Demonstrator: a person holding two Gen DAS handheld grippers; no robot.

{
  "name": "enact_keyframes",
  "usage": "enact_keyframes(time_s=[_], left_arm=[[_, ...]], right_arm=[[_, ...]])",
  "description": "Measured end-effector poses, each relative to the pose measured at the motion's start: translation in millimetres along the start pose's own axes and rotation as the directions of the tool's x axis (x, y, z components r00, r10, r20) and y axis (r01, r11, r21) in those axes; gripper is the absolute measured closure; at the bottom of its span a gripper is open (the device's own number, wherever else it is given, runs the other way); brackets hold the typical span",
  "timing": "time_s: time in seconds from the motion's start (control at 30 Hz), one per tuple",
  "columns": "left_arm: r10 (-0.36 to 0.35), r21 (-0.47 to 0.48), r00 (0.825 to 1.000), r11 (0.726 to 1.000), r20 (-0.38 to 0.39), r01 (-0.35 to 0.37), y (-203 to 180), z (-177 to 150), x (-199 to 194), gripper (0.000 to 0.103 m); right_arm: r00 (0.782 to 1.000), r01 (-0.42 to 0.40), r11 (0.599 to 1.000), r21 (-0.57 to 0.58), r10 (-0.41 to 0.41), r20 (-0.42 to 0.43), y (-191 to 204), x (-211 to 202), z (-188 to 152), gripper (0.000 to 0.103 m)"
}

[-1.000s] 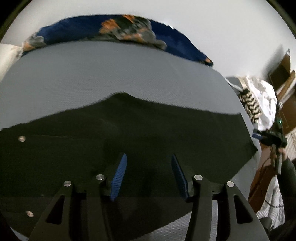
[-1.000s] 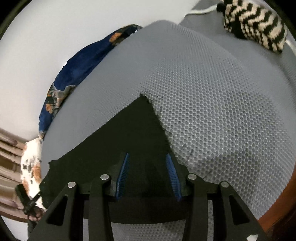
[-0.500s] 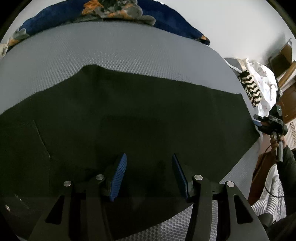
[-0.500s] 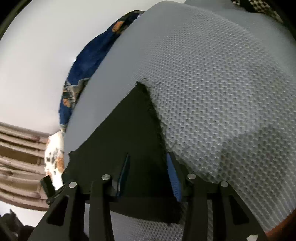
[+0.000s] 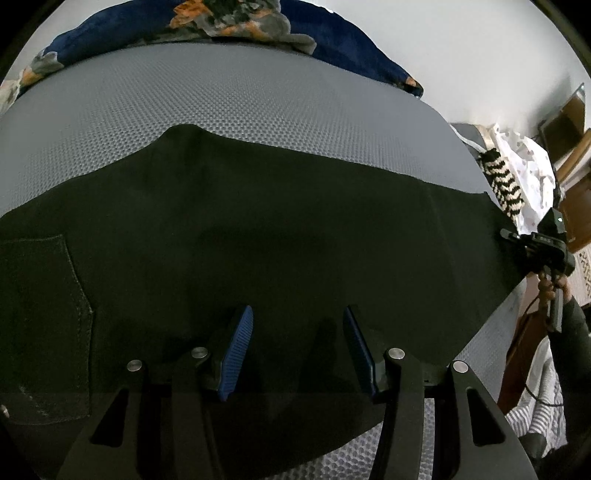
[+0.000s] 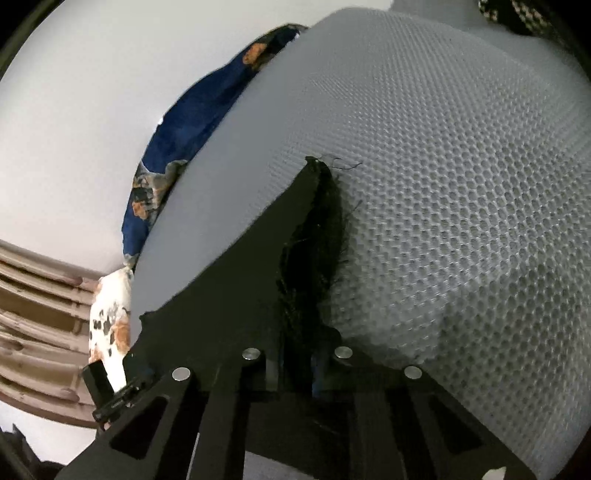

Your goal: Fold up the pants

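Black pants [image 5: 258, 229] lie flat across a grey mesh mattress [image 5: 229, 99]. A back pocket [image 5: 40, 317] shows at the left. My left gripper [image 5: 297, 332] is open, its blue pads low over the pants near the front edge, with nothing between them. In the right wrist view the pants' leg end [image 6: 314, 251] has a frayed hem, lifted and bunched. My right gripper [image 6: 299, 365] is shut on that hem. The right gripper also shows in the left wrist view [image 5: 546, 243] at the pants' far right end.
A dark blue floral blanket [image 5: 207, 26] lies along the mattress's far edge against a white wall. A black-and-white zigzag cloth [image 5: 504, 184] and white fabric sit to the right. Wooden furniture [image 5: 572, 155] stands at far right. The mattress edge [image 5: 369, 458] is close below my left gripper.
My right gripper has closed on the frayed leg hem and bunched it up. My left gripper stayed open and shifted slightly over the pants.
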State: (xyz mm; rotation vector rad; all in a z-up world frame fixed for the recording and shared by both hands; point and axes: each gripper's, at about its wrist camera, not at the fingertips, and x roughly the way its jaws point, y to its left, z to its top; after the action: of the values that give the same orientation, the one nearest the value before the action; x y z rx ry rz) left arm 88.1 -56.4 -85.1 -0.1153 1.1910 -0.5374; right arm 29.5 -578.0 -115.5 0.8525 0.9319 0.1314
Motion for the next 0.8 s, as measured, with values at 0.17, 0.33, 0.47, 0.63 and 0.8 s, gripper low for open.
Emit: enact_keyframes(time_s=[0.17, 0.33, 0.47, 0.63, 0.8], left_arm=[[-0.016, -0.012, 1.000, 1.000, 0.016, 0.016, 5, -2, -6, 0.051], [-0.037, -0.019, 0.998, 0.999, 0.058, 0.038, 13, -4, -22, 0.051], [-0.051, -0.027, 0.993, 0.998, 0.102, 0.054, 21, -5, -42, 0.051], [-0.067, -0.046, 0.984, 0.996, 0.164, 0.076, 37, -12, -69, 0.051], [-0.087, -0.072, 0.975, 0.992, 0.204, 0.103, 52, -23, -87, 0.051]], right_arm=[[0.998, -0.030, 0.999, -0.010, 0.030, 0.049, 50, -5, -12, 0.094], [0.997, -0.057, 0.997, -0.060, 0.060, 0.039, 103, 6, -19, 0.094], [0.996, -0.085, 0.989, -0.118, 0.085, -0.011, 147, 25, -26, 0.094], [0.987, -0.139, 0.969, -0.203, 0.120, -0.104, 207, 67, -39, 0.094], [0.972, -0.164, 0.946, -0.279, 0.107, -0.208, 257, 122, -65, 0.094]])
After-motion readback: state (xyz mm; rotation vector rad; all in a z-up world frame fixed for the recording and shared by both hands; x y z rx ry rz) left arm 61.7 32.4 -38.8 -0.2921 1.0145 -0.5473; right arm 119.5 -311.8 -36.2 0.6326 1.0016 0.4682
